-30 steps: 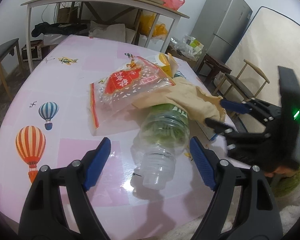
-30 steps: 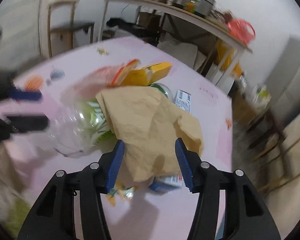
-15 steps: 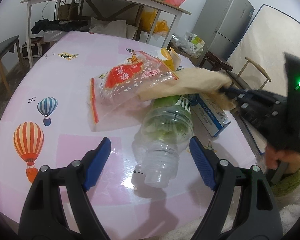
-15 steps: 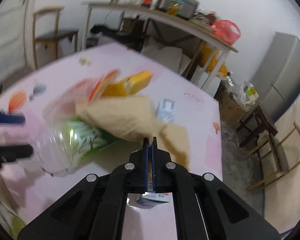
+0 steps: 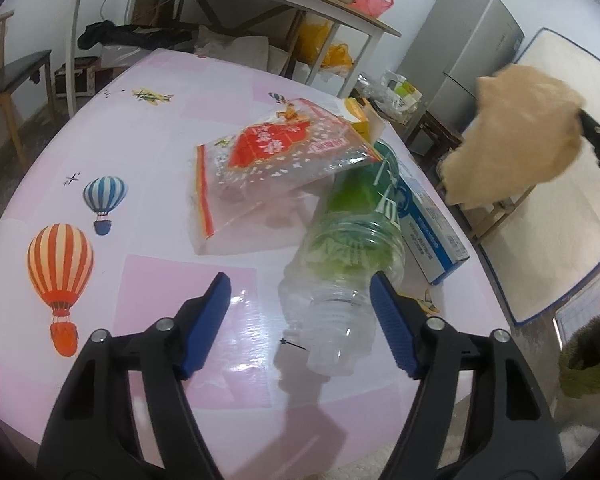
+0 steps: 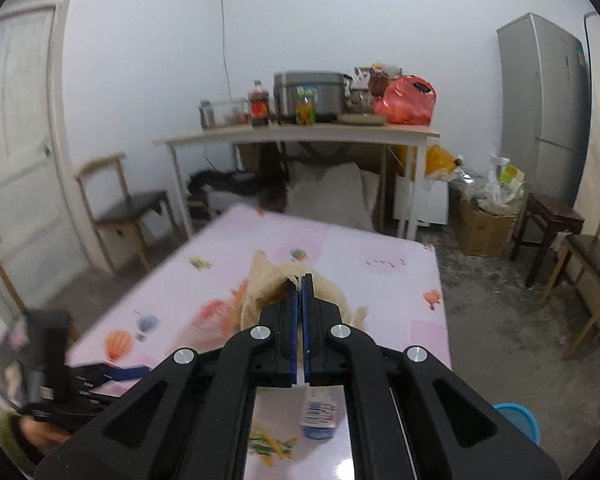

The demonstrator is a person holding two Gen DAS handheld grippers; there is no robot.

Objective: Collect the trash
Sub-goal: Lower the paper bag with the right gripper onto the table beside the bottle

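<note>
We see the left gripper (image 5: 300, 300) nearest, low over the pink table (image 5: 148, 120). Its jaws have just been closing, yet they are still spread. The neck of the clear plastic bottle (image 5: 340, 280) lies between them, close to the right pad; we cannot tell whether it touches. Bare tabletop lies left of the bottle, out to the near-left rim. Beyond, a red-printed snack bag (image 5: 276, 168) overlaps the bottle's far end, and a blue-and-white carton (image 5: 428, 228) lies along the right table edge. The right gripper (image 6: 299, 280) is pressed together, pinching the tan paper (image 5: 516, 136) clear above the table, past the right edge. A blue bin (image 6: 518, 420) stands on the floor to the right.
</note>
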